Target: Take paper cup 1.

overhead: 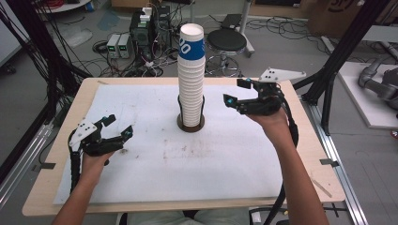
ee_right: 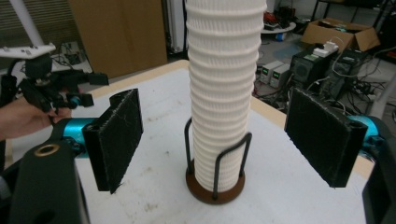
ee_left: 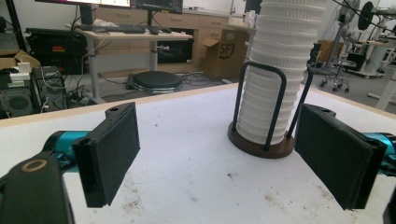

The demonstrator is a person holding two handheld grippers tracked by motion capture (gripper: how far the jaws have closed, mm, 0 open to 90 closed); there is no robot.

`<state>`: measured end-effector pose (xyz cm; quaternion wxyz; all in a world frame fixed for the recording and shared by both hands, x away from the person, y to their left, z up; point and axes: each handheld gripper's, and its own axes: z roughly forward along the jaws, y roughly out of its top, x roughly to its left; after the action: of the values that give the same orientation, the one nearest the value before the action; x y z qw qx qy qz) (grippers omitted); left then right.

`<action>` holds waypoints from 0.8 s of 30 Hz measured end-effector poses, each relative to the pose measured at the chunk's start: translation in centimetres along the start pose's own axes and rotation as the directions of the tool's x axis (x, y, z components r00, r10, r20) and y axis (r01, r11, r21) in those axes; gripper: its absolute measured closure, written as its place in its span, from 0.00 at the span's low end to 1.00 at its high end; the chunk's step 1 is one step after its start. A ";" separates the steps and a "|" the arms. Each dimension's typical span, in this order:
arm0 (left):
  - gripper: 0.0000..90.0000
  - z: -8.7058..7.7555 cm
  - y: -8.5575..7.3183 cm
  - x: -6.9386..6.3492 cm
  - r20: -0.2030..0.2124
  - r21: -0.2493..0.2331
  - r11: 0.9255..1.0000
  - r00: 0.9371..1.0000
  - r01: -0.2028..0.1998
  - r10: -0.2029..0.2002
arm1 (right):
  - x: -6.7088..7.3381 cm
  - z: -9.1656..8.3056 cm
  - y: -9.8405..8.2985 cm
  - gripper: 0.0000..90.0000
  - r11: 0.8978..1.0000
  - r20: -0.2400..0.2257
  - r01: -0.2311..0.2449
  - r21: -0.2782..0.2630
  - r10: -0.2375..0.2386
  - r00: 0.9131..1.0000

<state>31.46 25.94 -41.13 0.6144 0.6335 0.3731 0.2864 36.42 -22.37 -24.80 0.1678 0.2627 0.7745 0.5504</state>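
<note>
- The left gripper (overhead: pixel 116 126) is held low over the near-left part of the white sheet (overhead: pixel 141 101), well apart from the cups; its jaws are spread wide with nothing between them, so it is judged to be waiting in reserve.
- The stack of paper cups (overhead: pixel 191 75) is stood upright at the middle of the table (overhead: pixel 61 140), kept in a round brown base (overhead: pixel 191 125) with dark wire uprights (ee_left: pixel 261 100), evidently so that the tall column is not toppled.
- The top cup, banded in blue (overhead: pixel 191 47), is seated on the stack.
- The right gripper (overhead: pixel 236 92) is raised to the right of the stack, near it but not touching; its jaws are released and aimed at the column, probably so that a cup can be pinched from the side.
</note>
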 end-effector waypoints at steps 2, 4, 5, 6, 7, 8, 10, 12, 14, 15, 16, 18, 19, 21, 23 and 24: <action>0.16 0.0 0.0 0.0 0.000 0.006 1.000 1.000 -0.001 0.001 | -0.1 0.6 1.5 0.22 1.000 -0.004 0.015 -0.006 -0.015 1.000; 0.16 0.1 0.0 0.0 0.003 0.008 1.000 1.000 -0.003 0.003 | -0.1 0.9 2.3 0.22 1.000 -0.008 0.009 -0.012 -0.009 1.000; 0.16 0.1 0.0 0.0 0.003 0.007 1.000 1.000 -0.003 0.003 | -0.1 0.9 2.3 0.22 1.000 -0.008 0.009 -0.012 -0.009 1.000; 0.16 0.1 -0.1 0.0 0.001 0.007 1.000 1.000 -0.003 0.003 | -0.2 1.4 3.2 0.22 1.000 -0.010 0.015 -0.013 -0.015 1.000; 0.16 0.1 -0.1 -0.1 0.001 0.007 1.000 1.000 -0.001 0.001 | -0.2 1.4 3.2 0.22 1.000 -0.010 0.015 -0.013 -0.015 1.000; 0.16 0.1 -0.1 -0.1 0.001 0.009 1.000 1.000 0.000 0.000 | -0.2 1.6 3.5 0.22 1.000 -0.009 0.016 -0.011 -0.016 1.000; 0.16 0.1 -0.1 0.0 0.001 0.008 1.000 1.000 0.002 -0.002 | -0.4 2.4 4.8 0.22 1.000 -0.013 0.019 -0.014 -0.019 1.000; 0.16 0.1 -0.1 0.0 0.001 0.009 1.000 1.000 0.002 -0.002 | -0.4 2.6 5.3 0.22 1.000 -0.016 0.019 -0.012 -0.019 1.000; 0.16 0.1 -0.1 0.1 0.002 0.009 1.000 1.000 0.003 -0.003 | -0.4 3.3 6.3 0.22 1.000 -0.014 0.023 -0.006 -0.023 1.000; 0.16 0.1 -0.1 0.1 0.001 0.011 1.000 1.000 0.005 -0.005 | -0.5 4.0 7.2 0.22 1.000 -0.018 0.027 0.003 -0.027 0.999; 0.16 0.1 -0.1 0.1 0.001 0.009 1.000 1.000 0.009 -0.009 | -0.5 4.3 7.6 0.22 1.000 -0.011 0.028 0.007 -0.028 1.000; 0.16 0.1 -0.1 0.1 0.003 0.009 1.000 1.000 0.010 -0.010 | -0.7 4.8 8.4 0.22 1.000 -0.008 0.023 0.013 -0.023 1.000; 0.16 0.1 -0.1 0.1 0.003 0.010 1.000 1.000 0.010 -0.011 | -0.7 4.8 8.4 0.22 1.000 -0.008 0.023 0.013 -0.023 1.000; 0.16 0.1 -0.1 0.1 0.002 0.011 1.000 1.000 0.011 -0.011 | -0.9 5.5 9.4 0.22 1.000 -0.004 0.016 0.016 -0.016 1.000; 0.16 0.2 -0.2 0.2 0.005 0.010 1.000 1.000 0.014 -0.014 | -1.0 6.0 10.1 0.22 1.000 -0.002 0.016 0.014 -0.016 1.000; 0.16 0.2 -0.2 0.2 0.005 0.012 1.000 1.000 0.014 -0.014 | -1.1 6.3 10.5 0.22 1.000 0.000 0.016 0.016 -0.016 1.000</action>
<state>31.67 26.01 -41.32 0.6138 0.6351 0.3777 0.2781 43.06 -15.48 -17.08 0.1700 0.2580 0.7809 0.5429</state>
